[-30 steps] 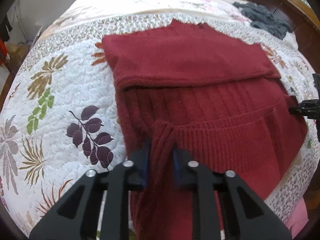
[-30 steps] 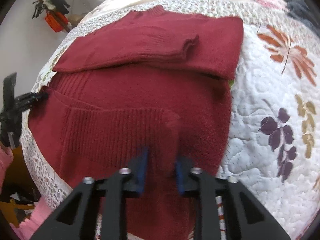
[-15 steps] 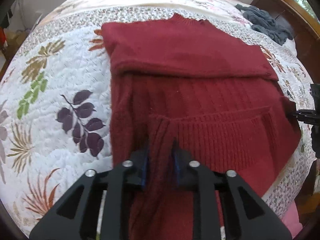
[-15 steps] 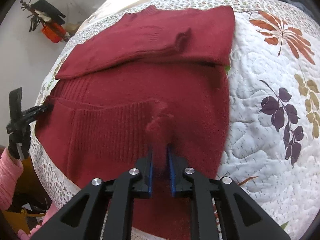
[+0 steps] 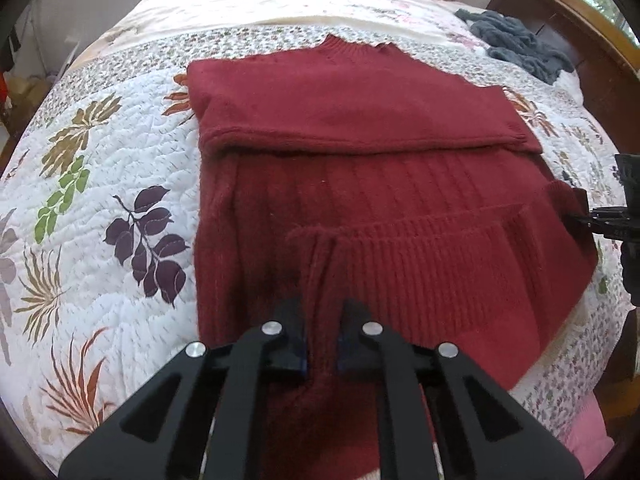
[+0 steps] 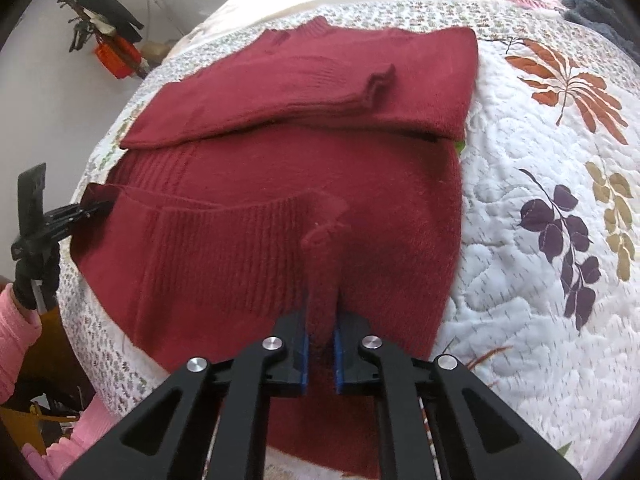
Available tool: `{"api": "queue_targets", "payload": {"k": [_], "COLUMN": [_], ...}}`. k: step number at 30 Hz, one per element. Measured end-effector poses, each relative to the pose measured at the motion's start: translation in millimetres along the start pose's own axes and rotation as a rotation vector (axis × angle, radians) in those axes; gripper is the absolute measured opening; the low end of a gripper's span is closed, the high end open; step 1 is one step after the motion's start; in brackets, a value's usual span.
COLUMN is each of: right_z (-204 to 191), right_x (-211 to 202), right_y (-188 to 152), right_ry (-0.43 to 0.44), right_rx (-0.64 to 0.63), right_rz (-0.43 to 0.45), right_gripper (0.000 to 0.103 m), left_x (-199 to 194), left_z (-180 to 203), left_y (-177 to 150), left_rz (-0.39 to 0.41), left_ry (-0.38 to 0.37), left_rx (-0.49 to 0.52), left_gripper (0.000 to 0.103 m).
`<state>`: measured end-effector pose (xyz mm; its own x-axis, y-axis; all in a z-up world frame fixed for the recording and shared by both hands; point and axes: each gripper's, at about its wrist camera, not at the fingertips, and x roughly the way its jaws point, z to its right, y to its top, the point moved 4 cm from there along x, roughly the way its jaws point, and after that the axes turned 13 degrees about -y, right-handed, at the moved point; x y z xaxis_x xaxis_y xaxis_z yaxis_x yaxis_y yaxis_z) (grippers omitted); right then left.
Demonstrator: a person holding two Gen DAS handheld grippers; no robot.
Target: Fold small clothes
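Both hand-held grippers, left (image 5: 322, 344) and right (image 6: 320, 354), pinching dark red knit sweater (image 5: 360, 184) hem, now raised off quilted bed (image 5: 120, 184); fold toward collar underway.

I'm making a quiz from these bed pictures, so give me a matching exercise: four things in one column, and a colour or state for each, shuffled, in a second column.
Things:
1. sweater
2. crumpled garment
3. left gripper
4. sleeve

Colour or state:
A. pink
B. grey-blue, by the headboard
C. dark red, sleeves folded across the chest
D. jaws shut on the ribbed hem

Pairs: 1-C, 2-B, 3-D, 4-A
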<state>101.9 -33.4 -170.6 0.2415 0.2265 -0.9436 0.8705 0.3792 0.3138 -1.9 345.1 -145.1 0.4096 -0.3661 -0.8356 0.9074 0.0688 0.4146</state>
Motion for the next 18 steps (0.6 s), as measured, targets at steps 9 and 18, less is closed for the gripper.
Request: {"api": "queue_targets", "payload": {"k": [9,18], "right_z": [9,16], "right_x": [-38,-90], "right_y": [4,55], "right_ry": [0.012,0.012], "right_rx": [0.038,0.048], "right_rz": [0.081,0.202], "right_gripper": [0.007,0.007], "left_x": [-42,-83], "left_z": [13,22], "left_y": [7,67], "left_rz": [0.106,0.251], "left_ry": [0.009,0.001], "left_rx": [0.016,0.022], "left_gripper": [0.005,0.005]}}
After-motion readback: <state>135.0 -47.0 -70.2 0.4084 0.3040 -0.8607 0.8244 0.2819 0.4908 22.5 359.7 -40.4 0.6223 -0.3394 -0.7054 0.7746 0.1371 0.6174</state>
